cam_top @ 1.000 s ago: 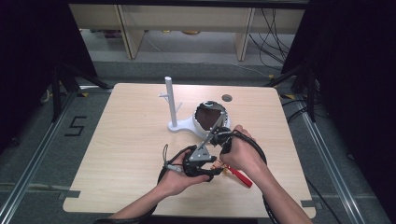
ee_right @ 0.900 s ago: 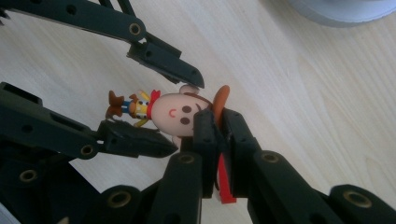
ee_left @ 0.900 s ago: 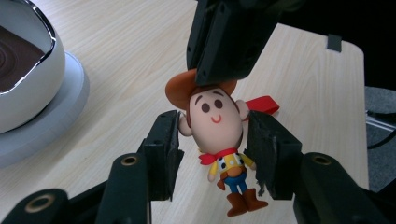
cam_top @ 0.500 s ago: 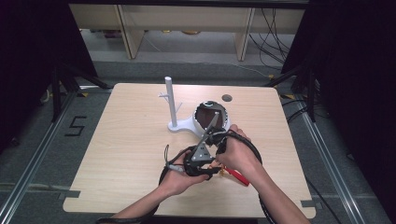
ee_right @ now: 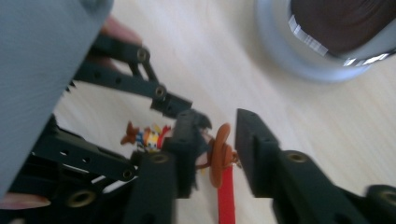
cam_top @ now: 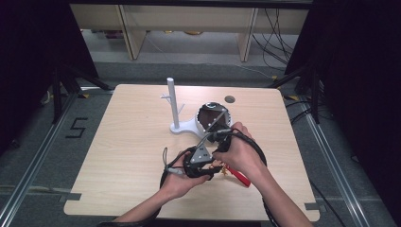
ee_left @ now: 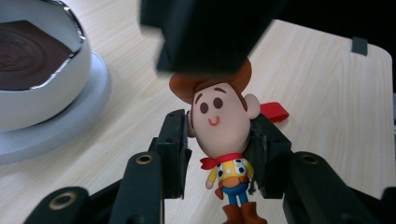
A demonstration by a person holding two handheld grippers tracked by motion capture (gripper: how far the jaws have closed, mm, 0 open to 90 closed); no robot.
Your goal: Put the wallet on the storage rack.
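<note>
On the pale wooden worktop [cam_top: 123,156], the left claw [ee_left: 217,140] is clamped on the head of a small cowboy figurine with a brown hat [ee_left: 222,123]. The right claw [ee_right: 212,149] straddles the hat, jaws apart, above the red strap [ee_right: 226,196]. Closing squarely on the brim should avoid twisting it.

The surface [cam_top: 127,142] is a pale wood-grain top with rounded corners, standing on a grey floor. A white stand [cam_top: 176,111], an upright post on a round base, sits a little behind the middle. Just to its right, touching the base, rests a white bowl-shaped object [cam_top: 213,116] with a dark inside. A small dark round spot [cam_top: 230,99] lies near the far edge. A red strap [cam_top: 239,175] lies flat toward the near right.
</note>
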